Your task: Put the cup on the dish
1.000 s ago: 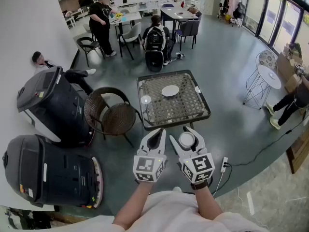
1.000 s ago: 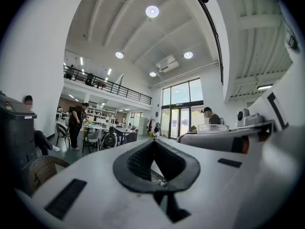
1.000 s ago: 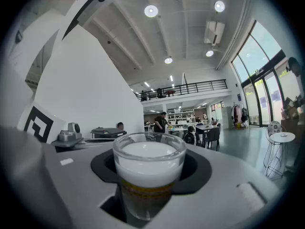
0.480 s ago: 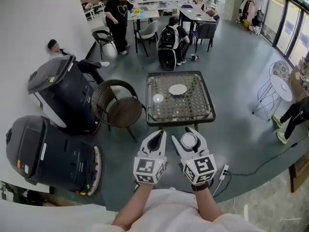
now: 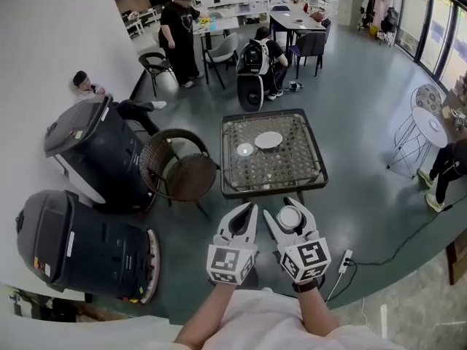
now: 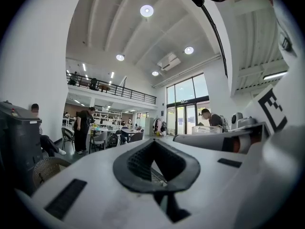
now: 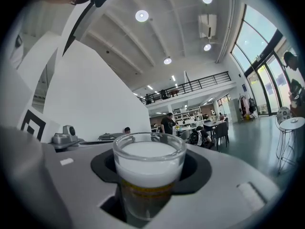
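Observation:
My right gripper [image 5: 287, 211] is shut on a small clear glass cup [image 5: 289, 217] with a white filling. In the right gripper view the cup [image 7: 149, 171] stands upright between the dark pads. My left gripper [image 5: 248, 211] hangs beside it to the left, shut and holding nothing; its jaws [image 6: 156, 163] meet around a diamond-shaped gap. Both grippers hover over the floor, short of the low glass-topped table [image 5: 306, 177]. A white dish [image 5: 268, 139] lies on the far half of that table. A second small glass [image 5: 245, 149] stands just left of the dish.
A round wicker chair [image 5: 179, 170] stands left of the table. Two big dark machines [image 5: 87, 152] [image 5: 80, 243] line the white wall. A power strip with a cable [image 5: 345, 257] lies on the floor at right. A white side table [image 5: 430, 122] and several people are farther off.
The head view has shifted a little, so the table and dish lie slightly farther right and lower in the picture. Both grippers keep their pose, with the cup still held.

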Demonstrator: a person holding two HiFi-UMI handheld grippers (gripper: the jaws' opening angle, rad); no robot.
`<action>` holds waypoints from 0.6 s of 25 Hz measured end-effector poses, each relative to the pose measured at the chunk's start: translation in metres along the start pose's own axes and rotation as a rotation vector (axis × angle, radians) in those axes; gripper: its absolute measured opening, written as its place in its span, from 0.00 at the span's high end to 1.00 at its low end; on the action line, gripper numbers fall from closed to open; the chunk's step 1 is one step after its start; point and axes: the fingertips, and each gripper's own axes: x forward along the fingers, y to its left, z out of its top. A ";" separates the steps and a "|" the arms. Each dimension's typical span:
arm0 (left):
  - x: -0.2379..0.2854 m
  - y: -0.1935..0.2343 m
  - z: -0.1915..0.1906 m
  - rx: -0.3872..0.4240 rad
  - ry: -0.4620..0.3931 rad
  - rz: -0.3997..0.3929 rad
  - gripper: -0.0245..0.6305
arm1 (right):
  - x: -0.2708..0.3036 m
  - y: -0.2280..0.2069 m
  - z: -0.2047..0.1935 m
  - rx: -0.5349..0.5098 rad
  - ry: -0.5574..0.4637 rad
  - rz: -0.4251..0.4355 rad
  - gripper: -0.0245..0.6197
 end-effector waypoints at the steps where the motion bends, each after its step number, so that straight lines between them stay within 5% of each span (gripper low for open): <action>1: 0.008 0.002 -0.006 -0.009 0.006 -0.003 0.96 | 0.004 -0.004 -0.002 -0.006 0.002 -0.002 0.59; 7: 0.078 0.026 -0.008 -0.027 -0.014 -0.056 0.96 | 0.051 -0.047 0.001 -0.025 -0.009 -0.045 0.59; 15: 0.183 0.109 0.021 -0.046 -0.070 -0.040 0.96 | 0.154 -0.109 0.059 -0.133 -0.084 -0.102 0.59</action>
